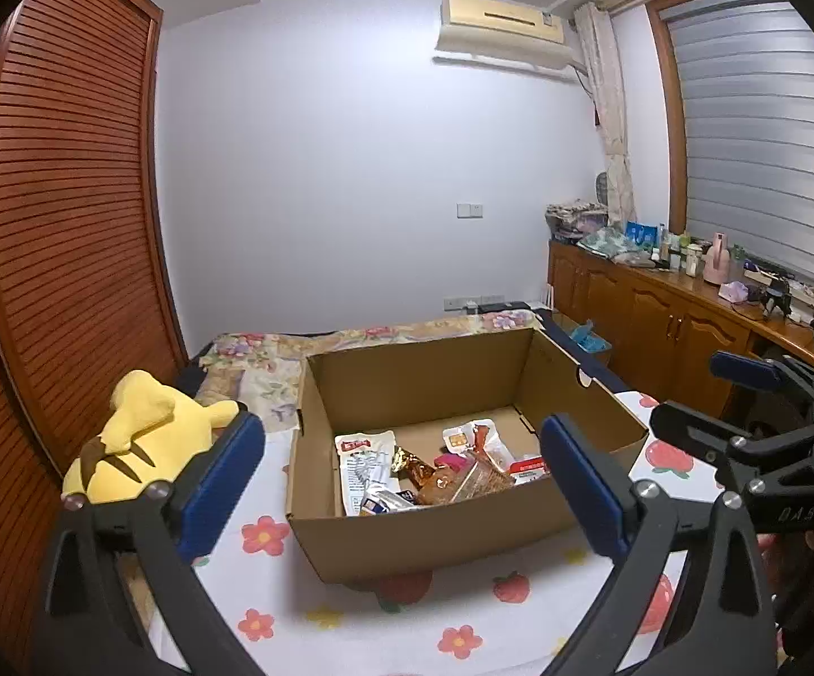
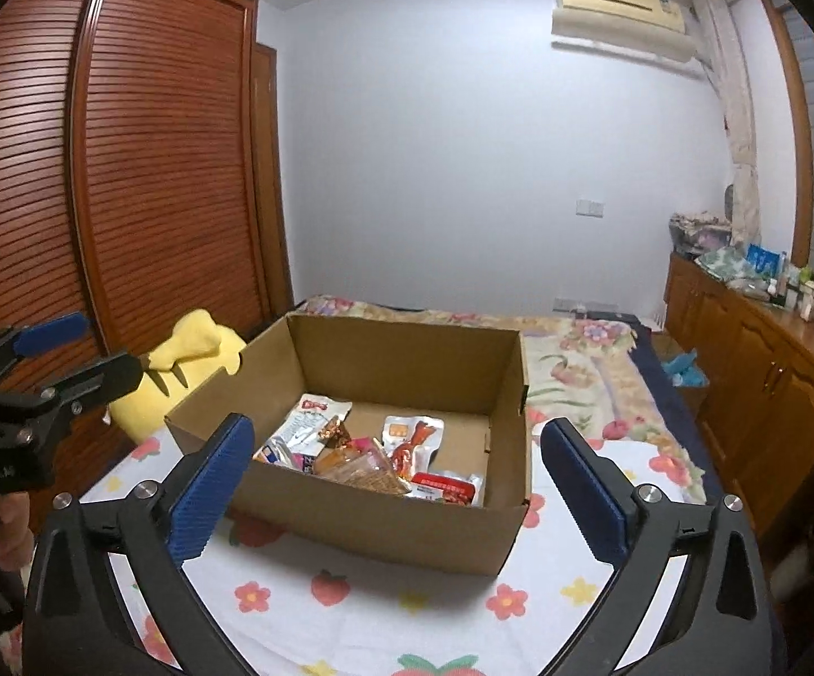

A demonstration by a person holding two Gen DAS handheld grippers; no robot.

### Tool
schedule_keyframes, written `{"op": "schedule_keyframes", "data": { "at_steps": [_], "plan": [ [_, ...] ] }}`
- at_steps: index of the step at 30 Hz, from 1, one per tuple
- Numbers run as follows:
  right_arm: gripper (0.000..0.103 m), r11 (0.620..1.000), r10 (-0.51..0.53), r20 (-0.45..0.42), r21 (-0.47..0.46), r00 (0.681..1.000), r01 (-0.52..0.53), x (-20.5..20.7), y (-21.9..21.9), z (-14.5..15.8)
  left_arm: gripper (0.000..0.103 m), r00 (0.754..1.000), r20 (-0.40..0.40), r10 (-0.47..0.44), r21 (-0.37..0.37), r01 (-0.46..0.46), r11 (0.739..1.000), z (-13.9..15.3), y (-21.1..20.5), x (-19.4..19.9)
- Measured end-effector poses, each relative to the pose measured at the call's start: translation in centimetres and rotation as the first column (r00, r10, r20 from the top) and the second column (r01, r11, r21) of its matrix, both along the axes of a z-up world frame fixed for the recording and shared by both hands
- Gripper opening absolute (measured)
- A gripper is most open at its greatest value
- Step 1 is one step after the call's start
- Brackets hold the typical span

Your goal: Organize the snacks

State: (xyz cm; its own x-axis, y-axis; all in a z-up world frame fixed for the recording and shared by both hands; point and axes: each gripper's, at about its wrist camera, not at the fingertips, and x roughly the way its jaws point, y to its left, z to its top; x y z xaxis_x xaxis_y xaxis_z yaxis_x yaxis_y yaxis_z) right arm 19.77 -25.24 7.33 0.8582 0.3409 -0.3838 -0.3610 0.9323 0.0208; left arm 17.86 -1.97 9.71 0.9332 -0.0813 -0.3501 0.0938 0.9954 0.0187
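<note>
An open cardboard box (image 1: pixel 435 541) (image 2: pixel 378 524) stands on the flower-print bed sheet (image 1: pixel 350 625). Several snack packets (image 1: pixel 435 473) (image 2: pixel 373 462) lie jumbled on its floor: white pouches, a gold wrapper, a red pack and brown biscuit packs. My left gripper (image 1: pixel 401 450) hangs in front of the box, near its left side, open and empty. Its blue pads stand far apart. My right gripper (image 2: pixel 398 439) hovers before the box's right part, also open and holding nothing. Each wrist view shows the other gripper at its edge, the right gripper (image 1: pixel 694 394) and the left gripper (image 2: pixel 105 346), jaws spread.
A yellow plush toy (image 1: pixel 147 428) (image 2: pixel 198 349) lies left of the box against the slatted wooden wardrobe (image 1: pixel 69 197). A floral quilt (image 2: pixel 592 360) covers the bed behind the box. Along the right wall runs a wooden cabinet (image 1: pixel 660 321) cluttered with bottles.
</note>
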Motion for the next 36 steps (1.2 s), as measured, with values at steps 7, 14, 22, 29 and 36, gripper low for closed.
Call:
{"op": "schedule_keyframes", "data": {
  "at_steps": [7, 14, 22, 29, 36],
  "plan": [
    [0.103, 1.000, -0.028, 0.032, -0.003, 0.999, 0.029, -2.7, 0.0, 0.1, 0.099, 1.000, -0.016, 0.018, 0.012, -0.018, 1.000, -0.7, -0.3, -2.1],
    [0.103, 0.999, -0.049, 0.044, 0.003, 0.998, 0.049, -5.1, -0.2, -0.7, 0.099, 0.999, -0.038, 0.031, 0.018, -0.031, 0.999, -2.6, -0.4, -4.3],
    [0.103, 0.998, -0.064, 0.039, 0.001, 0.997, 0.064, -7.0, -0.8, -1.9, 0.099, 0.998, -0.043, 0.044, 0.030, -0.042, 0.999, -4.0, -0.4, -6.0],
    [0.103, 0.998, -0.067, 0.040, 0.006, 0.997, 0.067, -7.6, -1.1, -2.2, 0.099, 0.998, -0.044, 0.050, 0.001, -0.050, 0.999, -4.2, 0.1, -7.0],
    [0.103, 0.997, -0.070, 0.049, 0.016, 0.996, 0.070, -8.1, -1.1, -2.2, 0.099, 0.998, -0.046, 0.052, 0.007, -0.052, 0.999, -4.3, 0.3, -7.0]
  ]
}}
